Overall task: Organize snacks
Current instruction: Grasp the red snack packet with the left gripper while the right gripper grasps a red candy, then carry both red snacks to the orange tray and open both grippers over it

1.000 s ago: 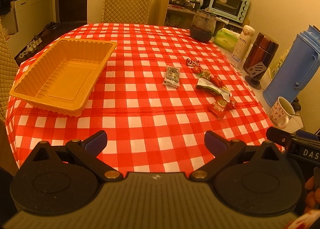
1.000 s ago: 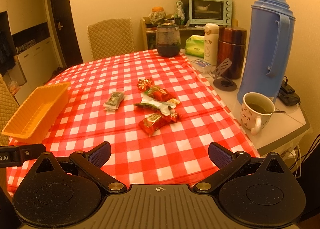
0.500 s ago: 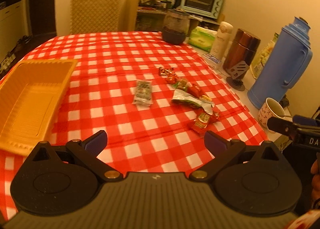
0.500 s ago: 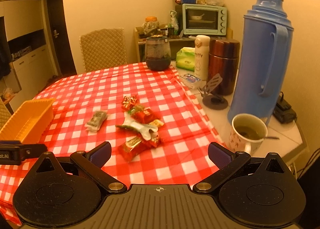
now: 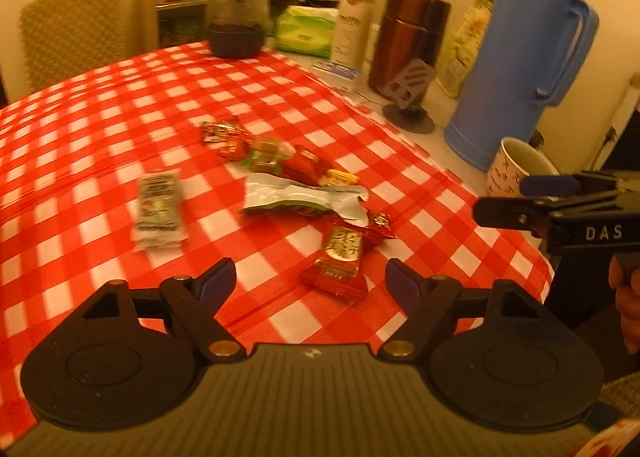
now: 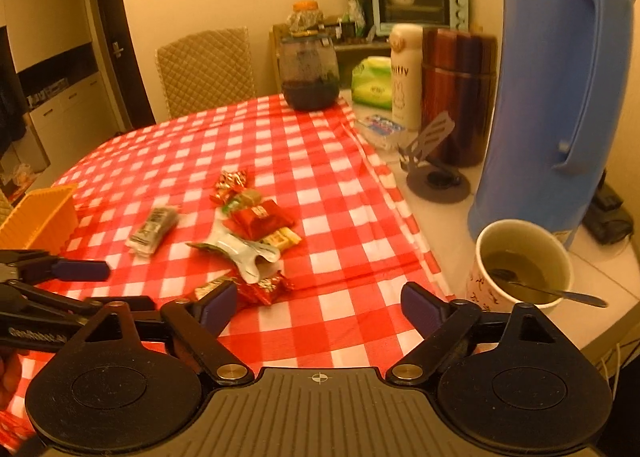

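A pile of snacks lies on the red checked tablecloth [image 5: 100, 145]: a red gold-printed packet [image 5: 340, 261], a white and green wrapper [image 5: 300, 197], a grey-green packet [image 5: 158, 209] and small red candies [image 5: 222, 133]. My left gripper [image 5: 311, 283] hovers low over the red packet, which lies just ahead between its fingers; the jaws are closing and the pads are not on it. My right gripper [image 6: 319, 305] is closing too, over bare cloth, with a red candy [image 6: 264, 285] beside its left finger. The yellow tray [image 6: 40, 213] stands at the far left.
Off the cloth's right edge stand a blue thermos [image 6: 560, 97], a mug of tea with a spoon [image 6: 520, 277], a brown flask [image 6: 456, 97], a white bottle [image 6: 406, 73] and a phone stand [image 6: 436, 177]. A dark jar [image 6: 310, 73] sits at the back, a chair [image 6: 204, 69] behind.
Both grippers have come forward and down towards the snack pile, and their jaws have narrowed. The left view has swung right, so the yellow tray has left it.
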### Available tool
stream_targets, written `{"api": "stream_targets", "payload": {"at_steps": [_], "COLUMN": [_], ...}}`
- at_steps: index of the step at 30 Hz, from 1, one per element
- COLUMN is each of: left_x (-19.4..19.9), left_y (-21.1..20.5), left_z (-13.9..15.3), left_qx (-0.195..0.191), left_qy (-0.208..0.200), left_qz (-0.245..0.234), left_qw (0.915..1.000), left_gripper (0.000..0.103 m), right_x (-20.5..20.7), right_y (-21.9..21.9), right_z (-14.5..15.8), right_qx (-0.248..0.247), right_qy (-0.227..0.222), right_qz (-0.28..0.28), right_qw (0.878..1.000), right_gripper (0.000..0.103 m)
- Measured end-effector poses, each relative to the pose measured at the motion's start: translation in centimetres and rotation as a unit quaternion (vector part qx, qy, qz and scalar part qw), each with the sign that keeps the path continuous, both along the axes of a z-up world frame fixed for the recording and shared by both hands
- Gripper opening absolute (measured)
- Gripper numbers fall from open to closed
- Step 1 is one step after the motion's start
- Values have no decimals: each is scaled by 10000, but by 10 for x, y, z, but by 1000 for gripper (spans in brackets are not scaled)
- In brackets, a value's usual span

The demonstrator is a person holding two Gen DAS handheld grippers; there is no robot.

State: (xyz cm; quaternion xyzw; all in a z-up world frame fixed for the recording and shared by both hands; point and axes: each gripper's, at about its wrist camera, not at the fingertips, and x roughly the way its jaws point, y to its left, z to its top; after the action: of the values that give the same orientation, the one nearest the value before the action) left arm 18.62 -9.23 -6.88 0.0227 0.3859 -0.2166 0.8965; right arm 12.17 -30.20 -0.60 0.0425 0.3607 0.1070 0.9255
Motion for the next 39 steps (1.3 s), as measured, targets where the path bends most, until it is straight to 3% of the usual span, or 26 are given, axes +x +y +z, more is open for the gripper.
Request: {"api": "stream_targets", "payload": {"at_steps": [2, 5, 11, 18, 23, 27, 31, 39], "left_x": [9, 23, 41, 26, 12, 8, 5, -5], "left_y": [-9, -22, -35, -2, 30, 44, 47, 54], "left_z": [-9, -22, -40, -35, -35, -35, -35, -23], "left_qx": [41, 122, 340, 456, 465, 341, 310, 290], "left_qy": [13, 65, 66, 73, 113, 149, 146, 105], "left_qz": [-265, -575, -757, -450, -59, 124, 168, 364], "left_qw": [9996, 9983, 9965, 9979, 9988, 9992, 9993, 9989], "left_gripper": [62, 52, 29, 27, 27, 27, 27, 27], "right_x": [7, 14, 25, 36, 47, 53, 53, 37], "right_y": [-2, -3, -2, 17, 43, 60, 62, 54], "right_z": [-8, -20, -40, -51, -60, -68, -73, -58], "right_qx": [10, -3, 46, 49, -275, -670, -673, -570], "right_qy": [49, 137, 240, 179, 26, -46, -17, 17], "right_qz": [8, 3, 90, 591, 1096, 1282, 1238, 997], "right_qw": [10000, 9999, 9997, 9981, 9936, 9895, 9900, 9934], "right_gripper": [87, 86, 86, 80, 73, 52, 30, 26]}}
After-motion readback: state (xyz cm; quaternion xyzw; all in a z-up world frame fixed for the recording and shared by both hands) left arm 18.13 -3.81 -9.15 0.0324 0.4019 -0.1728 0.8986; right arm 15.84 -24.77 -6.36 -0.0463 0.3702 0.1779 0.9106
